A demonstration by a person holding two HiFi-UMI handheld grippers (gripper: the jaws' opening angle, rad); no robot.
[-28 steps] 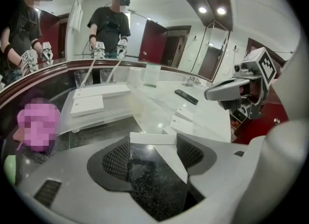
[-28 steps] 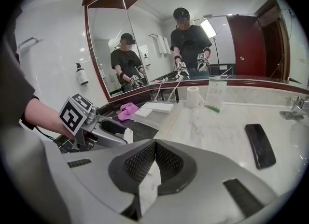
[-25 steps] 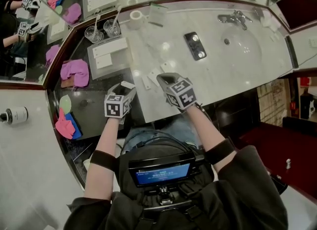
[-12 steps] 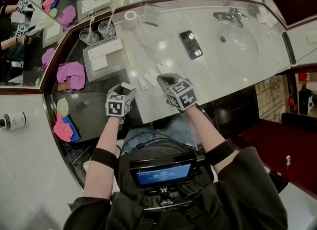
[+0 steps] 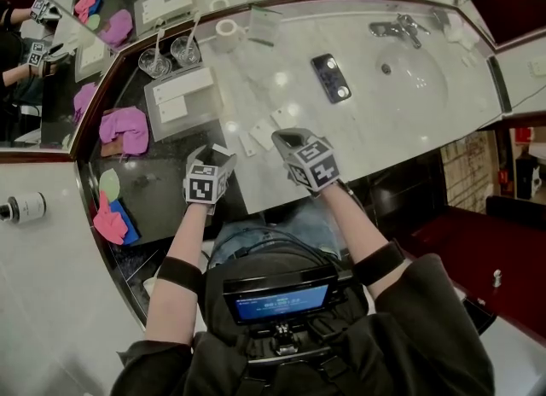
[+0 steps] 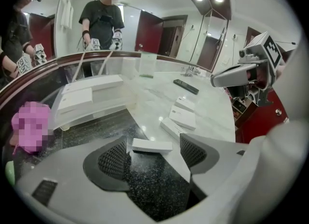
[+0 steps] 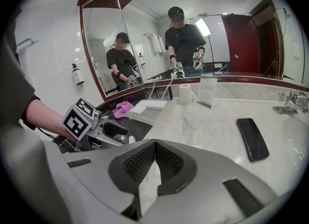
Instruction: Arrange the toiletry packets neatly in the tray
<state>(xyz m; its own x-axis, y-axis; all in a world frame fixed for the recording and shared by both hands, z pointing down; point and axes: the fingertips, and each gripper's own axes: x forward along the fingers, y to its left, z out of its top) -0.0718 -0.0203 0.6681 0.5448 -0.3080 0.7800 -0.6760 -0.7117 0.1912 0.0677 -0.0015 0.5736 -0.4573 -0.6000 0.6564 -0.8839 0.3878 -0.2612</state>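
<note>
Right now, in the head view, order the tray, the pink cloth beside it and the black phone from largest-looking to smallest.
1. tray
2. pink cloth
3. black phone, slimmer than the cloth

This is a hotel-style bathroom: a pale marble vanity counter (image 5: 290, 87) curves across the top of the head view, with a sunken basin (image 5: 418, 78) and chrome tap (image 5: 399, 27) at upper right. A wall mirror (image 7: 159, 30) runs behind it. A dispenser bottle (image 5: 24, 206) hangs at far left, and a paper roll (image 5: 226, 32) and two glasses (image 5: 155, 61) stand near the tray (image 5: 209, 111) of toiletry packets (image 5: 183, 85).
</note>
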